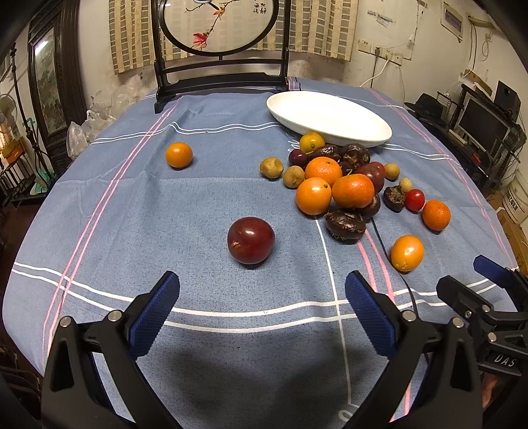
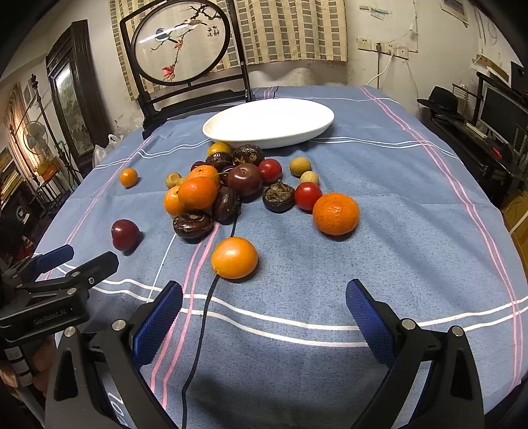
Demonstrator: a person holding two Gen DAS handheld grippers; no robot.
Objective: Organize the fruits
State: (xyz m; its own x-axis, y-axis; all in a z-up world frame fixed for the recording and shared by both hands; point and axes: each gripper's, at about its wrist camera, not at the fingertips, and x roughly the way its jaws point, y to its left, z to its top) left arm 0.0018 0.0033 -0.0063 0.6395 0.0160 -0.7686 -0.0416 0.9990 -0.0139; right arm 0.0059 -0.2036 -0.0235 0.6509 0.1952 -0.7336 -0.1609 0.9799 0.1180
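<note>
A white oval dish (image 1: 330, 115) stands empty at the far side of the blue tablecloth; it also shows in the right wrist view (image 2: 269, 123). A pile of oranges (image 1: 352, 190), dark plums, brown chestnut-like fruits and small tomatoes lies in front of it (image 2: 211, 191). A dark red plum (image 1: 250, 240) lies alone just ahead of my open, empty left gripper (image 1: 262, 290). A yellow-orange fruit (image 2: 234, 258) lies just ahead of my open, empty right gripper (image 2: 264, 293). A small orange (image 1: 179, 155) sits apart at the left.
A dark wooden stand with a round painted screen (image 1: 219, 26) rises at the table's far edge. A thin black cable (image 2: 201, 330) runs across the cloth toward me. My right gripper's body (image 1: 478, 303) is at the left view's right edge. Shelves and a monitor (image 2: 495, 115) stand right.
</note>
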